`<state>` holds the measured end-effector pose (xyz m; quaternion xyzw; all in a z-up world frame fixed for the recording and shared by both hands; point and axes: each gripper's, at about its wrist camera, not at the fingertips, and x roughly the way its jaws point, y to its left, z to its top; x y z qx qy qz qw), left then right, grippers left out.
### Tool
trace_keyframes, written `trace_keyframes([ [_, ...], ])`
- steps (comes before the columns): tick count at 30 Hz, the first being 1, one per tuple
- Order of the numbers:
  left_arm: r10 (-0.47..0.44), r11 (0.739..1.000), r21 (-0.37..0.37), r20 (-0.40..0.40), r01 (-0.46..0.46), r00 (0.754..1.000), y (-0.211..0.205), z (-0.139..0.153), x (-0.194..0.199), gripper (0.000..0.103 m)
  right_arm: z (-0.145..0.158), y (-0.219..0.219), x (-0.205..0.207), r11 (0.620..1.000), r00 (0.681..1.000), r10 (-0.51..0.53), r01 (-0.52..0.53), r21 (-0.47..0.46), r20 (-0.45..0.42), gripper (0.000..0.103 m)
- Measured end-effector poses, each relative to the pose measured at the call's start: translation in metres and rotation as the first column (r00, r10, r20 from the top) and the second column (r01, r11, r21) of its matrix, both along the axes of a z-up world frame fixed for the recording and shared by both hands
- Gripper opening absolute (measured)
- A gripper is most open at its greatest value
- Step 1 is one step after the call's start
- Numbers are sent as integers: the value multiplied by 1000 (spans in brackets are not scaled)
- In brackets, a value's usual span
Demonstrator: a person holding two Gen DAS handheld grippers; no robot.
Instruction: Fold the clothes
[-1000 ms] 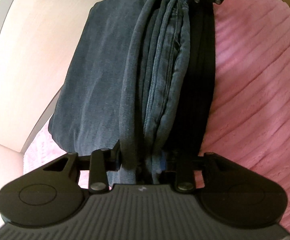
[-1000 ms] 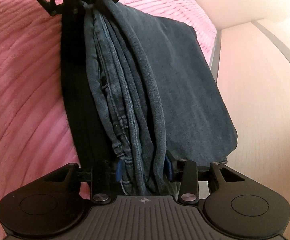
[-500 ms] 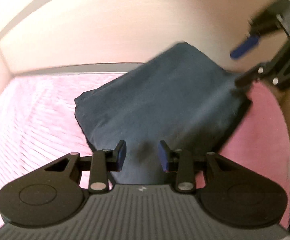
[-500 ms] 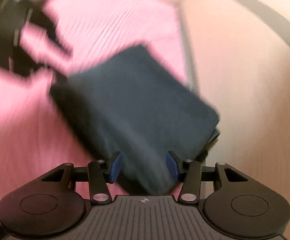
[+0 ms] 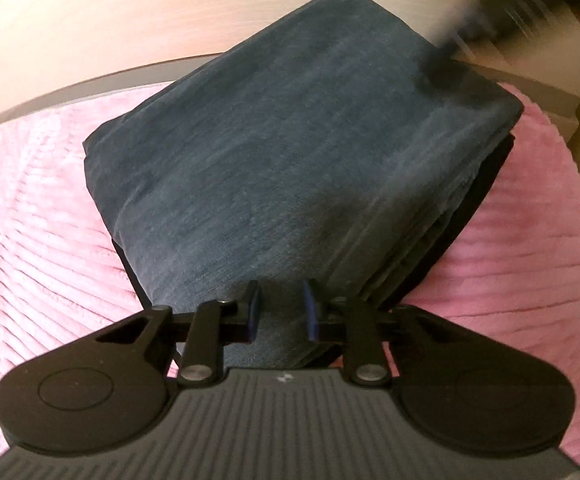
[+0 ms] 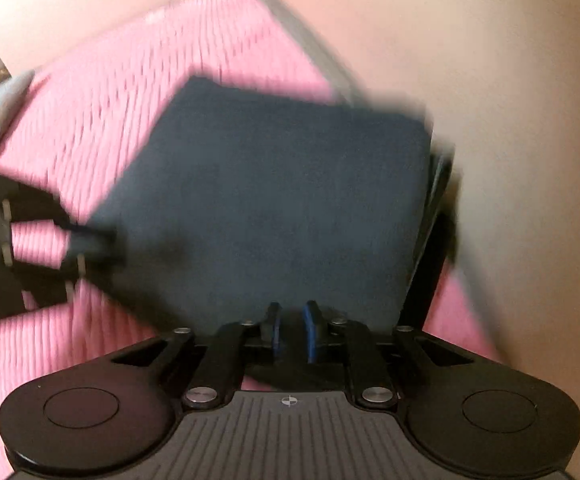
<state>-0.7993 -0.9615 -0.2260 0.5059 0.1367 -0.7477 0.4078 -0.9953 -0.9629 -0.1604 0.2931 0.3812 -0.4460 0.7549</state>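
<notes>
Left wrist view: folded jeans (image 5: 290, 168) lie stacked on pink bedspread (image 5: 41, 208) by the wall; left gripper (image 5: 279, 314) and right gripper (image 6: 290, 330) jaws part-open, holding nothing; fold looks finished, next likely squaring edges.

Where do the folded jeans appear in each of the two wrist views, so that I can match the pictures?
Left wrist view: the folded jeans fill the middle, just beyond the left gripper.
Right wrist view: the folded jeans lie in the middle, blurred, just beyond the right gripper.
Shared landmark: the pink ribbed blanket under the jeans, seen in both views.
</notes>
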Motion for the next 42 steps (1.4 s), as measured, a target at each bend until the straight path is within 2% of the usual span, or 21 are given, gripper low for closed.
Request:
trace_keyframes([
  [2,-6,1000,-15,13,6,1000,1,-1,-2,18,7,-27,-1,997,1000,-22,22,-69,10,15],
  [4,0,1000,-22,8,1,1000,1,-3,-2,18,-1,-58,-4,991,996,-87,86,-99,2,15],
  [8,-1,999,-33,4,1,1000,0,-4,-3,18,-52,-100,-28,981,981,-195,195,18,19,15],
  [11,11,1000,-27,11,-11,1000,1,4,-3,18,-50,-101,-25,987,987,-158,159,9,-17,15],
  [12,18,999,-41,-8,-18,1000,2,10,-1,18,-45,-100,-28,985,985,-172,172,22,-2,15],
  [14,21,996,-81,-66,-27,998,11,26,5,26,-35,-90,-36,979,979,-200,199,34,38,16],
  [16,25,997,-75,-78,-31,997,16,28,8,29,-19,-72,-40,978,974,-210,209,15,82,20],
  [18,27,999,-31,-61,-29,998,17,15,9,29,-8,-49,-41,977,970,-210,212,-1,126,41],
  [19,27,1000,-6,-50,-27,998,17,6,9,30,-9,-33,-41,978,969,-205,207,2,140,42],
  [21,6,1000,-7,-24,-6,1000,21,-6,7,31,-16,-3,-40,983,971,-184,181,29,153,42],
  [22,-6,1000,-11,-17,5,1000,24,-6,6,35,-27,4,-39,983,973,-181,174,57,141,42],
  [24,-13,1000,-17,-14,13,1000,28,-1,5,35,-46,14,-39,981,975,-183,173,87,125,42],
  [28,84,996,21,-68,-83,994,34,18,22,35,-31,17,-34,978,971,-201,193,77,128,42],
  [31,119,992,41,-64,-117,991,38,20,30,34,-29,23,-29,981,975,-187,178,81,124,42],
  [35,152,987,59,-53,-149,987,38,21,33,34,-44,18,-27,978,975,-188,174,116,122,42],
  [37,192,980,72,-59,-188,980,44,30,37,36,-32,17,-24,977,976,-187,173,121,115,42],
  [38,212,975,78,-62,-207,975,47,35,39,37,-26,19,-24,976,975,-192,178,123,113,50],
  [39,232,970,84,-64,-227,971,50,40,41,44,-21,22,-24,975,974,-199,185,126,113,72],
  [40,252,965,92,-62,-246,966,55,45,43,55,-16,26,-23,973,973,-204,190,131,111,77],
  [41,272,959,100,-59,-265,960,60,49,44,61,-12,32,-23,972,972,-209,194,136,109,77],
  [42,298,951,105,-65,-291,952,65,55,47,72,-7,38,-22,970,971,-214,198,141,107,77],
])
